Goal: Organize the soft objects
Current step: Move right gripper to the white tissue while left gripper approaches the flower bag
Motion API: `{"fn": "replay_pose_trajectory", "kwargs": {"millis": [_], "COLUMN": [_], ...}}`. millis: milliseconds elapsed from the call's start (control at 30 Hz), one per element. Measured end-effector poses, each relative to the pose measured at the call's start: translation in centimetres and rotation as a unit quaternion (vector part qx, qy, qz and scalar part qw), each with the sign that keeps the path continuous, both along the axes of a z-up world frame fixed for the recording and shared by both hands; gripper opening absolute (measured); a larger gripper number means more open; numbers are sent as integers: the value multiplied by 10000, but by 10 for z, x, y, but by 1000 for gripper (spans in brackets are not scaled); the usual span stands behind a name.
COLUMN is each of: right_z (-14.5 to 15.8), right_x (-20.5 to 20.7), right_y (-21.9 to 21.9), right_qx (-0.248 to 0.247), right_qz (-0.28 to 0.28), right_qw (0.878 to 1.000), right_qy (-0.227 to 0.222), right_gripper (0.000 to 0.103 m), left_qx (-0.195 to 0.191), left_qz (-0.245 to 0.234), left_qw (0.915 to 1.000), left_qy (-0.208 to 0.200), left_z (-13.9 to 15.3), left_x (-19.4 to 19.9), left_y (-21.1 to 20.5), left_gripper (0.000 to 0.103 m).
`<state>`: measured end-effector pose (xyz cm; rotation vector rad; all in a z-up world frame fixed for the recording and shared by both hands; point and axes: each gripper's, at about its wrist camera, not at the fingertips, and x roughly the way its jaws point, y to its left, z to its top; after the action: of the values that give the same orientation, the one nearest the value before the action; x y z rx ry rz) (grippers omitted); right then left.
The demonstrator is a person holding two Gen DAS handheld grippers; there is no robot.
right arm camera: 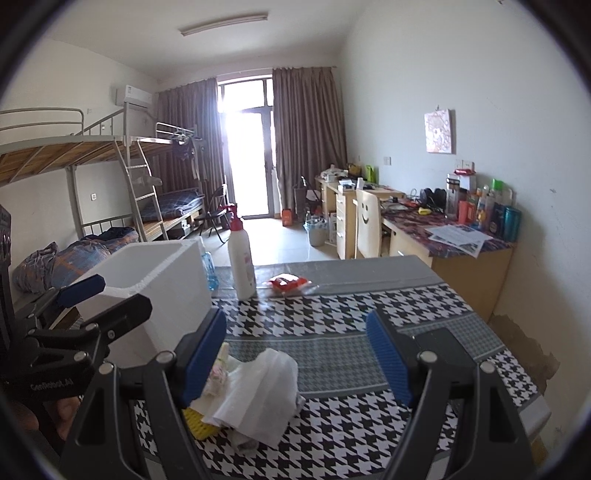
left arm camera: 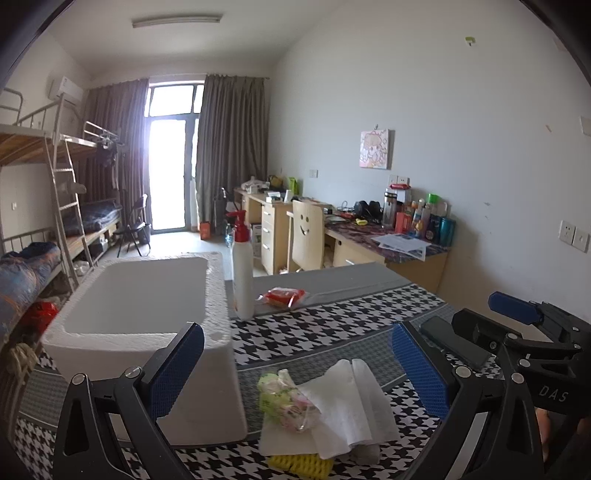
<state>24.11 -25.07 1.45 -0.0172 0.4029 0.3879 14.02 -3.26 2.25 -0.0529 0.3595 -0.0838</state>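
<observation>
Foam box (left arm camera: 140,317) left of tissue pile (left arm camera: 332,402)

White walls (right arm camera: 461,74) and ceiling, with an unlit tube lamp (left arm camera: 177,20) overhead. Glaring daylight through a glass balcony door (right arm camera: 247,155) between grey-brown curtains (right arm camera: 306,140), falling on a pale tiled floor (right arm camera: 280,240). Metal bunk beds (right arm camera: 92,155) with a ladder along the left wall, wooden desks (right arm camera: 461,251) and a smiley-backed chair (right arm camera: 367,225) along the right, beneath a small picture (right arm camera: 439,132).
</observation>
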Motion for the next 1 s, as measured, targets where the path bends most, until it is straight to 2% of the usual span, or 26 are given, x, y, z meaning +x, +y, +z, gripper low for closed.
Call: {"fn": "replay_pose_trajectory", "kwargs": {"millis": [467, 733, 1000], "right_z": [-28, -38, -47], "right_x": [5, 8, 12], "right_y": [-19, -17, -11], "right_qx": [53, 13, -9], "right_qz": [-163, -124, -59], "right_qw": [9988, 9982, 9971], "right_qy": [454, 595, 765], "right_gripper": [82, 82, 82], "left_qx": [-17, -19, 105], "left_qz": [-254, -225, 6], "left_qw": [9992, 9983, 9987], "left_qy": [303, 543, 491], "left_z": [-29, -46, -50], "left_x": [24, 39, 40], "left_y": [-14, -15, -9], "left_gripper": [102, 102, 102]}}
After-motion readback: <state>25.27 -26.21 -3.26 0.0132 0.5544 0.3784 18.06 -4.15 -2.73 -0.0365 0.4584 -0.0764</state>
